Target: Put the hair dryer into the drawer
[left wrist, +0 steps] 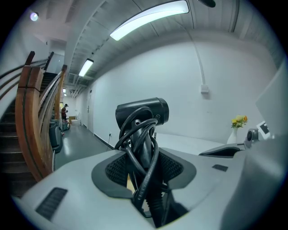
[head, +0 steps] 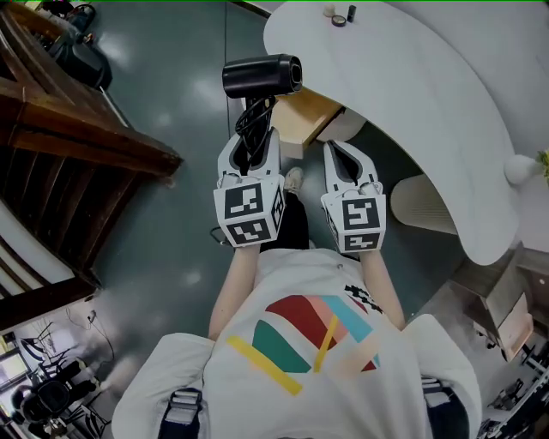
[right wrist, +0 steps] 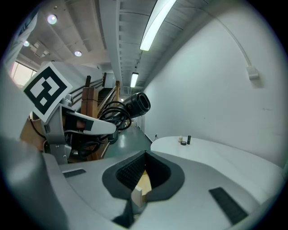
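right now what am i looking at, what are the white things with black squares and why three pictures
Three cameras, one moment. The top-down picture comes from a camera on a person's head: you see their white shirt from above. Each hand holds a white claw; the cubes with black squares are part of them. The other two pictures come from a camera riding on each claw, looking along its jaws. The left claw is clamped on the handle of a black hair dryer, its cord wound round the handle. The right claw is closed and empty. Ahead is a curved white table with a few small items at its far end, and a tan wooden piece under its edge, probably the drawer.
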`<state>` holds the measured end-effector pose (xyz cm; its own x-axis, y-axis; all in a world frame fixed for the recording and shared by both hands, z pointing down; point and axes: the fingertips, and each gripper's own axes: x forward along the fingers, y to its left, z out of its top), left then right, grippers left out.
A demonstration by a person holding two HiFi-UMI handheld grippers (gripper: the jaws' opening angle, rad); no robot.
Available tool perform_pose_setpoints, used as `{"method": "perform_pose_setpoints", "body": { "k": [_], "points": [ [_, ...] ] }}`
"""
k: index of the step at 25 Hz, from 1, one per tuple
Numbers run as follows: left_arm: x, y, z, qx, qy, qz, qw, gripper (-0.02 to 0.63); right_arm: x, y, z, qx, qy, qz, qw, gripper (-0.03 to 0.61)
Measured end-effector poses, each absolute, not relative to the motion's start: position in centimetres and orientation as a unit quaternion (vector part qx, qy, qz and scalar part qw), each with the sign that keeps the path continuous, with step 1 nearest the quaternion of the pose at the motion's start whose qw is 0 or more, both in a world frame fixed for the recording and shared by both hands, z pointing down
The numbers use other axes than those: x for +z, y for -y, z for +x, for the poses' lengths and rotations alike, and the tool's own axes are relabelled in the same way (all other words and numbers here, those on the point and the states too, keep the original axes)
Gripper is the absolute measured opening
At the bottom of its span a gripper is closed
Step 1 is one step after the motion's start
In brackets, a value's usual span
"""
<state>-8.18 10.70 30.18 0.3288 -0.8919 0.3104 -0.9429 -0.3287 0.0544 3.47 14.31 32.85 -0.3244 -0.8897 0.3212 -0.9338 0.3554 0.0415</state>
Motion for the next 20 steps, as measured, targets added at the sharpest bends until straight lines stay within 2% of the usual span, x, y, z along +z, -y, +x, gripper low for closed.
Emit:
{"method": "perform_pose_setpoints", "body": {
  "k": [20],
  "points": [
    [30.6, 14.6, -9.9, 0.124, 0.541, 0.826, 0.099, 0.179, 32.0, 10.6, 0.1, 0.095, 0.815, 0.550, 0.158, 0.012]
  ]
}}
